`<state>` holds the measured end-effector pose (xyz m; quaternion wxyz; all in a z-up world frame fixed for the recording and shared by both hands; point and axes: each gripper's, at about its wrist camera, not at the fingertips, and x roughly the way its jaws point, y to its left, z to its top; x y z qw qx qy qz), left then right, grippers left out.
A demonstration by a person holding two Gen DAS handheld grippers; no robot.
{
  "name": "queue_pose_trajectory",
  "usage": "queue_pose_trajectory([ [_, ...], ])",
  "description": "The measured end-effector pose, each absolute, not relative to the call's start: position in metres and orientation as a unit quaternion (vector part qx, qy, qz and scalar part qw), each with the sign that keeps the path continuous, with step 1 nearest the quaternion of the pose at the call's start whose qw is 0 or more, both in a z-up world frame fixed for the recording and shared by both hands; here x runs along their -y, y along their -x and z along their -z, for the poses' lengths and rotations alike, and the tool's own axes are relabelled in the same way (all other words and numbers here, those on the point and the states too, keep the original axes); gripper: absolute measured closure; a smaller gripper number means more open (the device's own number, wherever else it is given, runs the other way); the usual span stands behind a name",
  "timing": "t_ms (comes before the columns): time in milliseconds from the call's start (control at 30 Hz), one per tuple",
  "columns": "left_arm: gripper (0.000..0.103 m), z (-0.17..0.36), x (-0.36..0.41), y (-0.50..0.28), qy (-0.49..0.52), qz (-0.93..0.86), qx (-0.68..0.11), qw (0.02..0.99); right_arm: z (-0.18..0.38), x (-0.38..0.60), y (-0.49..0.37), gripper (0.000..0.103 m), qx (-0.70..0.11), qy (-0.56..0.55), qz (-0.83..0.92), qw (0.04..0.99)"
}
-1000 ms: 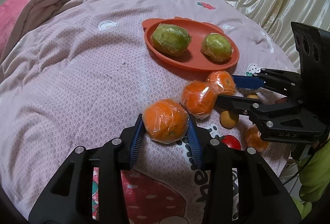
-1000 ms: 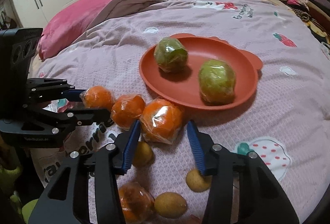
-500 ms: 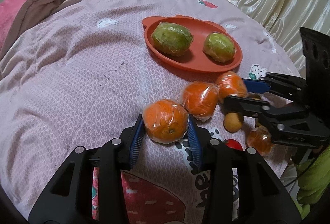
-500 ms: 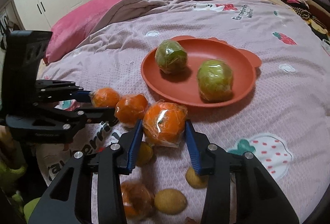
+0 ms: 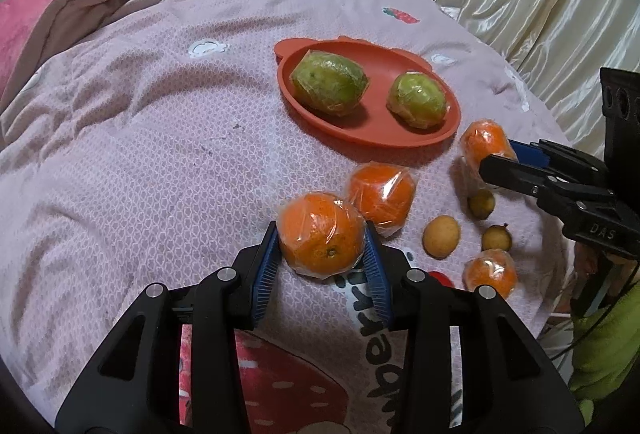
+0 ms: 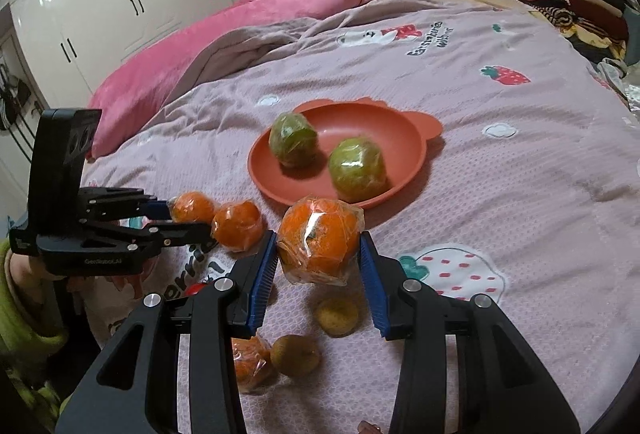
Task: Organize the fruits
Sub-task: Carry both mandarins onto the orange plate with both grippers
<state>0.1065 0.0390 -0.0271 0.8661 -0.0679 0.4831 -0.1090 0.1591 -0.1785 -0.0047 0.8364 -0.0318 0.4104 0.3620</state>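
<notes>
Gripping wrapped oranges: left gripper (image 5: pixel 321 253) clamps orange (image 5: pixel 321 234); right gripper (image 6: pixel 319 265) clamps another (image 6: pixel 320 238), plate-bound (image 6: pixel 276 190).

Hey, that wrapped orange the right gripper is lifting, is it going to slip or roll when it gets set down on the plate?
The wrapped orange wears loose, glossy film, so it may slide a little between the right gripper pads. It is round, so on the plate it could roll until it meets the rim or a green fruit. It looks firm, not fragile.

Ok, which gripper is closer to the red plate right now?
Right. The right gripper holds an orange just short of the red plate; the left gripper grips a second orange farther back.
</notes>
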Motion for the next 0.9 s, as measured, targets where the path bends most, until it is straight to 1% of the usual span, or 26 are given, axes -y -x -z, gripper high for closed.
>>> queue_pose_trajectory([
  [433, 0.071, -0.009, -0.027, -0.125, 0.056, 0.118, -0.455, 0.881, -0.015, 0.194, -0.168, 0.064, -0.387, 0.016, -0.354, 0.851],
  [667, 0.071, -0.016, -0.020, -0.146, 0.046, 0.124, -0.452, 0.882, -0.019, 0.197, -0.179, 0.064, -0.381, 0.015, -0.345, 0.858],
  [900, 0.071, -0.011, -0.010, -0.163, 0.039, 0.135, -0.463, 0.875, -0.025, 0.198, -0.192, 0.064, -0.376, 0.015, -0.337, 0.863],
])
